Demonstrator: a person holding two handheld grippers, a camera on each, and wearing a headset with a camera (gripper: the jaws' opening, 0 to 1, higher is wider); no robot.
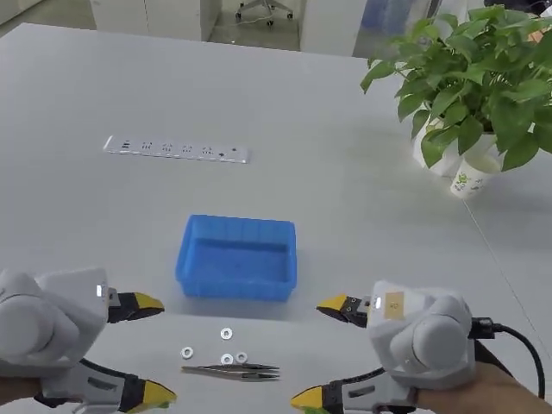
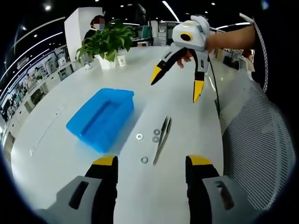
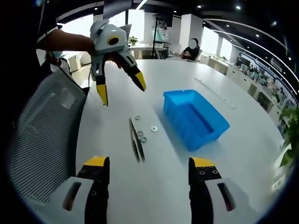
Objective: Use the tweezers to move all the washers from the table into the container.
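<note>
Tweezers beside washers, power strip, potted plant beyond container

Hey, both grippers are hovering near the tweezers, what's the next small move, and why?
Probably lower the right gripper onto the tweezers and close on them. They lie untouched on the table beside four loose washers, the blue container looks empty, and this gripper and the left gripper are both open, holding nothing.
</note>
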